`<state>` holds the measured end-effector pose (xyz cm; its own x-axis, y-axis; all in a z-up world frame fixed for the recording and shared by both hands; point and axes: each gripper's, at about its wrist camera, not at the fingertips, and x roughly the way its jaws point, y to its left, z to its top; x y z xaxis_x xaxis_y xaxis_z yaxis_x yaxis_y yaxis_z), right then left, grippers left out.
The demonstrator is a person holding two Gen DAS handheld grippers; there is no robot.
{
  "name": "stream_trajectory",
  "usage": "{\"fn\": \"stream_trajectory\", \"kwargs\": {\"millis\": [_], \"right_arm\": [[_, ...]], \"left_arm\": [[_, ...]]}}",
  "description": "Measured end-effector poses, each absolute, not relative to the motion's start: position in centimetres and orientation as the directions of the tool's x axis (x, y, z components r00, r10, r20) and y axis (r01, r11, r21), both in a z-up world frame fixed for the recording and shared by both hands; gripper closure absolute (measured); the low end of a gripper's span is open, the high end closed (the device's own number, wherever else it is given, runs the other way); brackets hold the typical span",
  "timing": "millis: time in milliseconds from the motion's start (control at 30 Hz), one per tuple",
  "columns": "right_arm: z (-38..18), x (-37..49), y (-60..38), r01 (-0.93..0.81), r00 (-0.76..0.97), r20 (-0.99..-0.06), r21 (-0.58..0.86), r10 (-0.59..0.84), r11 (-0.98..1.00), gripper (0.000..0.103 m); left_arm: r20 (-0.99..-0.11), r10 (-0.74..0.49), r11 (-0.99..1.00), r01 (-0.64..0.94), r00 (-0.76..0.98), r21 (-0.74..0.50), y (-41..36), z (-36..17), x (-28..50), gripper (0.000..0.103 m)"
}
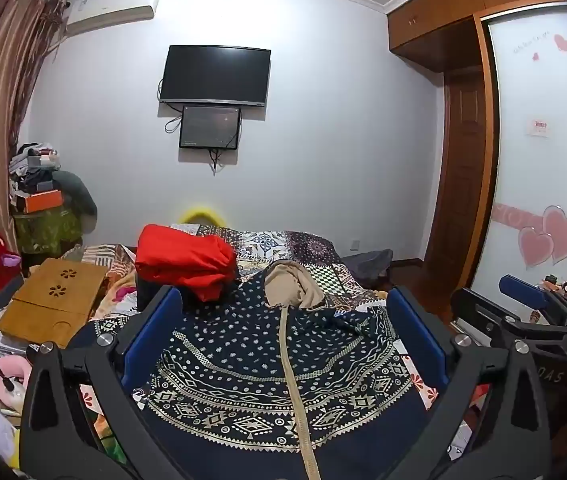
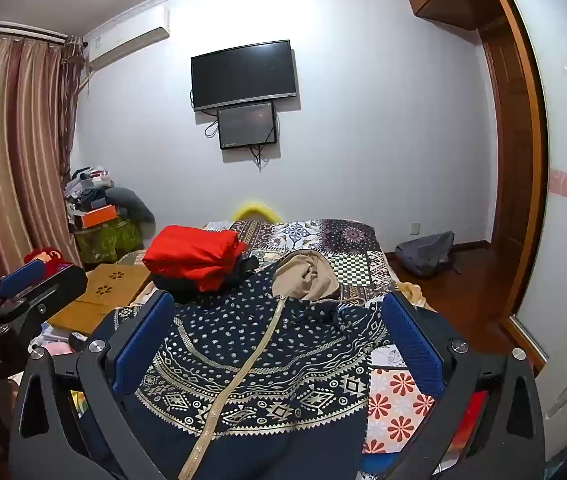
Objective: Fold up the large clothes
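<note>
One navy patterned hooded jacket (image 1: 283,368) and one red bundle (image 1: 185,258) lie on the bed (image 2: 347,268), below the left gripper (image 1: 283,320) and right gripper (image 2: 279,320), both spread wide and empty.

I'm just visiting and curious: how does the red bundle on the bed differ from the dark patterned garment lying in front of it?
The red bundle is plain, one solid colour; the dark patterned garment is navy with pale dots and geometric bands.

The red bundle sits bunched into a compact heap; the dark patterned garment lies spread out, zipper running down its middle.

The garment shows a beige hood lining; the bundle shows no such part.

Both rest on the patchwork bedspread, untouched by either gripper.
</note>
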<state>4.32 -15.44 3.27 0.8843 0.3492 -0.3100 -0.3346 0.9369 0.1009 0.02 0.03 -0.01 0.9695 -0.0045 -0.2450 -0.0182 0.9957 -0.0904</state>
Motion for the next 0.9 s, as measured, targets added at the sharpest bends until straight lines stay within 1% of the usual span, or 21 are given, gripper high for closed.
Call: {"fn": "stream_trajectory", "kwargs": {"millis": [133,233,267,367,900], "right_arm": [[3.2,4.5,-15.4,-0.331,0.885,-0.312,0.099,0.345,0.938,0.000],[3.2,4.4,-15.3,-0.334,0.886,-0.306,0.098,0.348,0.937,0.000],[3.2,4.4,-15.4,-0.334,0.886,-0.305,0.098,0.348,0.937,0.000],[3.4,4.2,-14.9,-0.335,0.885,-0.308,0.096,0.348,0.937,0.000],[3.1,4.3,-15.1,-0.338,0.886,-0.304,0.096,0.351,0.936,0.000]], "left_arm": [[-0.259,-0.038,0.992,0.006,0.965,-0.124,0.3,0.0,0.3,0.000],[-0.235,-0.009,0.995,-0.013,0.972,-0.094,-0.3,0.8,-0.3,0.000],[-0.254,-0.005,0.995,-0.021,0.967,-0.100,0.1,0.7,0.3,0.000],[-0.240,0.008,0.995,-0.031,0.971,-0.093,0.1,0.1,0.3,0.000],[-0.237,0.013,0.995,-0.037,0.972,-0.095,0.5,-0.3,0.2,0.000]]}}
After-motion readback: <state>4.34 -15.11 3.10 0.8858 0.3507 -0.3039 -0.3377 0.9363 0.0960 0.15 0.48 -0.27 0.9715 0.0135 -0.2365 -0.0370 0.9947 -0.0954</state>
